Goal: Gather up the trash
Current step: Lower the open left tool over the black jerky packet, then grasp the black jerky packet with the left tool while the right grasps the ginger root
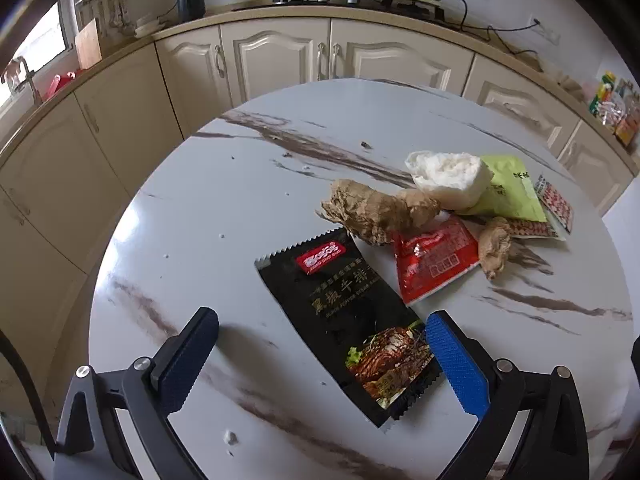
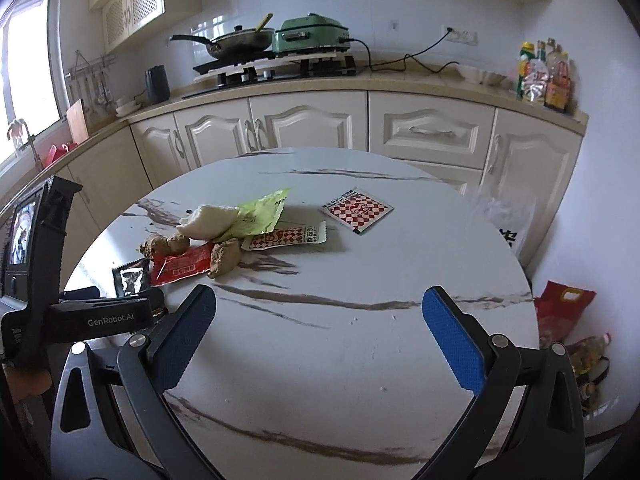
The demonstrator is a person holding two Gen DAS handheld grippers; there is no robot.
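Right now both tools hover over the round marble table, and neither holds anything.

Starting at the left, the left gripper has its jaws wide apart, straddling the near end of the black sauce packet, which lies flat between them and runs off toward eleven o'clock. It looks light, thin and slick, so I'd judge it hard to pinch from above; the serrated near edge or a corner seems the best place to take hold, perhaps after sliding a finger under it.

Beyond it, toward one o'clock, the rest of the rubbish sits in a loose pile: a knob of ginger, a red sachet, a crumpled white tissue resting on a green wrapper, and a smaller ginger piece. The ginger would be firm and easy to grip across its middle; the tissue is soft and will squash.

Further right, the right gripper is likewise spread open above bare tabletop. At twelve o'clock from it lies a red checkered sachet, apart from the pile.
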